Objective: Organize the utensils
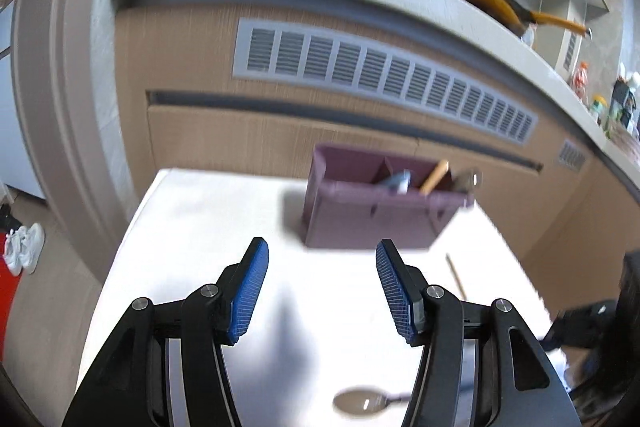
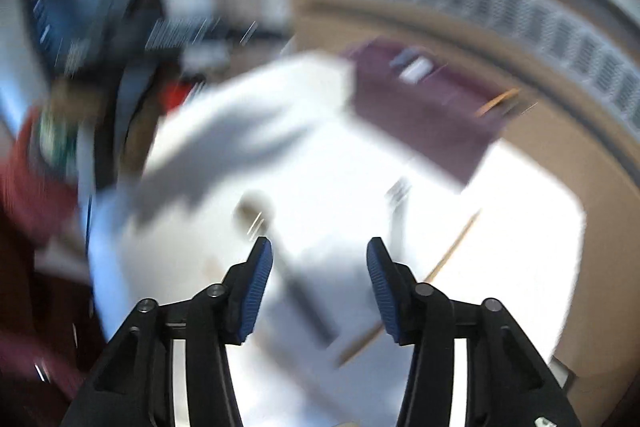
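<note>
The left hand-held gripper (image 1: 322,287) hung empty, jaws wide apart, the spoon (image 1: 362,403) lying crosswise just below it on the table (image 1: 208,227). The right hand-held gripper (image 2: 320,287), also parted and empty, hovered over a blurred utensil (image 2: 296,279); purple organizer (image 1: 360,223) ahead.

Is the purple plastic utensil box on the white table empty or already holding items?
Holding items: in the purple plastic utensil box, a wooden handle and a bluish piece stick up from its compartments.

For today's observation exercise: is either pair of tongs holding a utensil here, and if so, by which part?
Nothing is held. The left tongs stand open over the bare table, and the right tongs are open too, with no utensil between their pads.
</note>
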The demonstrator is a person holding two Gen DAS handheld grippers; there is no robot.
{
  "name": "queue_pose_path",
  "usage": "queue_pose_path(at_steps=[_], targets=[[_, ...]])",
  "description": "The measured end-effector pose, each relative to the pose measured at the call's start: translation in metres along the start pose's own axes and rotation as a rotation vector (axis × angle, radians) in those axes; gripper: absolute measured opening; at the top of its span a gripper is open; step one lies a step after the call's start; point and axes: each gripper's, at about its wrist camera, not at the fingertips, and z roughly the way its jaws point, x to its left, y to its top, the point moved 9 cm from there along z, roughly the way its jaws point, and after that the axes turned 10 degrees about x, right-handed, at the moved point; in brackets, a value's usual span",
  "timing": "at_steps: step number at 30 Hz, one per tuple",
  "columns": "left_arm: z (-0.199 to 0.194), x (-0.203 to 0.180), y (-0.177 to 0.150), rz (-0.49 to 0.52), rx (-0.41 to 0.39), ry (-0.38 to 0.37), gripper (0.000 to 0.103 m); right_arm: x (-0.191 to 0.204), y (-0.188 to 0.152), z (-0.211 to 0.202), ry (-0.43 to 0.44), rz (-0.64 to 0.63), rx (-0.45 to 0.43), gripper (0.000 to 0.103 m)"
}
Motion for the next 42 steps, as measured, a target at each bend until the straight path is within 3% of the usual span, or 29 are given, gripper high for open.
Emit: queue_pose_path(at_steps=[4,9,14,17,19,24,28,32,35,40,41,42], targets=[[0.002,-0.002,-0.031,0.045,0.072,-0.011,0.057,0.031,-0.029,0.029,0.09,-0.05,0.105,0.035],[0.016,-0.007,-0.053,0.083,0.15,-0.028,0.057,0.01,-0.032,0.051,-0.024,-0.069,0.161,0.034],[0.03,-0.01,-0.056,0.065,0.187,-0.04,0.057,-0.043,-0.017,0.052,-0.179,0.047,0.104,0.033],[0.034,-0.014,-0.061,0.059,0.209,-0.058,0.057,-0.075,-0.003,0.058,-0.126,0.199,0.064,0.032],[0.035,-0.015,-0.065,0.06,0.227,-0.063,0.057,-0.091,0.006,0.062,-0.152,0.251,0.039,0.031],[0.043,-0.02,-0.074,0.064,0.266,-0.071,0.057,-0.1,0.028,0.069,-0.169,0.28,0.006,0.031],[0.055,-0.027,-0.075,0.023,0.304,-0.124,0.057,-0.093,0.026,0.071,-0.13,0.302,0.025,0.034],[0.073,-0.039,-0.077,-0.044,0.371,-0.221,0.057,-0.076,0.004,0.06,-0.005,0.327,0.062,0.038],[0.084,-0.043,-0.075,-0.06,0.382,-0.201,0.057,-0.062,0.0,0.046,0.081,0.31,0.042,0.036],[0.08,-0.032,-0.067,-0.059,0.329,-0.1,0.057,-0.105,0.028,0.033,-0.075,0.367,-0.092,0.036],[0.078,-0.028,-0.07,-0.074,0.341,-0.105,0.057,-0.119,0.039,0.037,-0.135,0.374,-0.108,0.028],[0.077,-0.025,-0.072,-0.086,0.35,-0.112,0.057,-0.13,0.047,0.043,-0.188,0.372,-0.096,0.012]])
